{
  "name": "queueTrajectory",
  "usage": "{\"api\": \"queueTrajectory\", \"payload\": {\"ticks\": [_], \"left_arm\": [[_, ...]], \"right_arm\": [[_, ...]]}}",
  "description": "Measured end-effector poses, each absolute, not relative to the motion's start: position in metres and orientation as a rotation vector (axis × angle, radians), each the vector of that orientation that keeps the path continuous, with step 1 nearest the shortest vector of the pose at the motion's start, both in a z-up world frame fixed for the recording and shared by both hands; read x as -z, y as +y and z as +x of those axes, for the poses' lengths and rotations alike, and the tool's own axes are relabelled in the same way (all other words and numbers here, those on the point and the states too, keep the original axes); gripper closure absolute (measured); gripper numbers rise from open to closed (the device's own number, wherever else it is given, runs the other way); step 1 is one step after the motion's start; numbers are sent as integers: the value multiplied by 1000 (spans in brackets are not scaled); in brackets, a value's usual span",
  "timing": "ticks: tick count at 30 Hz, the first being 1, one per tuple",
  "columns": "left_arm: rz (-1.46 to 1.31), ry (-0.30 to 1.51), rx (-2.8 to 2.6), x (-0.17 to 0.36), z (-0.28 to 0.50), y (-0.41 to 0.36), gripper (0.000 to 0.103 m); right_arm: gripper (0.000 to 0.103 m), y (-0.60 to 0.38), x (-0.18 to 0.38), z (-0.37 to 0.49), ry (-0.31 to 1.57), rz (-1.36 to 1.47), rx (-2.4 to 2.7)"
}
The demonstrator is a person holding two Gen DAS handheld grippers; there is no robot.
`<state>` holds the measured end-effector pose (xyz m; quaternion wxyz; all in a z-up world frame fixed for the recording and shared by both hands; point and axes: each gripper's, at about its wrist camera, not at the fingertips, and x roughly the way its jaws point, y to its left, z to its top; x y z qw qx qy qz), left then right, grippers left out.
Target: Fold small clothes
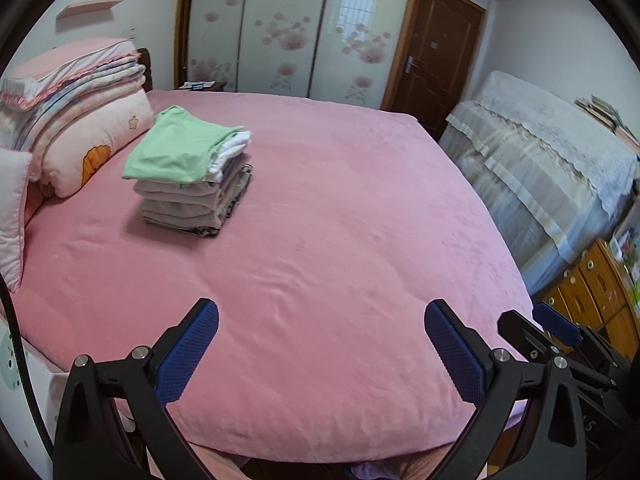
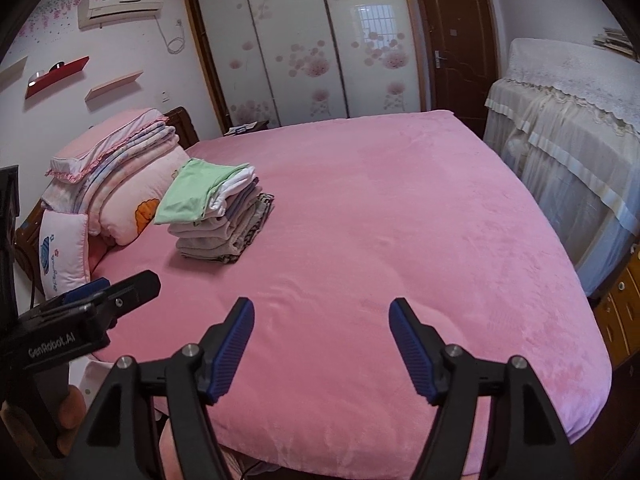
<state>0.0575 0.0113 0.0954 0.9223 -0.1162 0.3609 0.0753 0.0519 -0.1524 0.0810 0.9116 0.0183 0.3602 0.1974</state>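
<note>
A stack of folded clothes (image 1: 196,200) (image 2: 224,228) sits on the pink bed sheet (image 1: 340,220) (image 2: 380,220) at the far left, topped by a light green garment (image 1: 176,152) (image 2: 186,194). My left gripper (image 1: 322,312) hovers over the near edge of the bed, open wide with only bare sheet between its blue pads. My right gripper (image 2: 321,306) hangs beside it to the right, also open and holding nothing. Each shows in the other's view: the right gripper (image 1: 528,318) at the right edge, the left gripper (image 2: 128,280) at the left edge. Both are well short of the stack.
Folded quilts and pillows (image 1: 80,120) (image 2: 116,176) are piled at the head of the bed, left of the stack. A lace-covered piece of furniture (image 1: 540,152) (image 2: 568,120) stands to the right, with a wooden cabinet (image 1: 592,292) beside it. A wardrobe (image 2: 304,40) and a door (image 2: 456,40) lie behind.
</note>
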Motion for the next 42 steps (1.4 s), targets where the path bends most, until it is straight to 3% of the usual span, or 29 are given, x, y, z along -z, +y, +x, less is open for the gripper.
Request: {"api": "queueTrajectory", "payload": {"ticks": [42], "left_arm": [[-131,770,-246,-94,39,-27,1]], "right_arm": [[29,-166,-74,26,765,8,-352]]}}
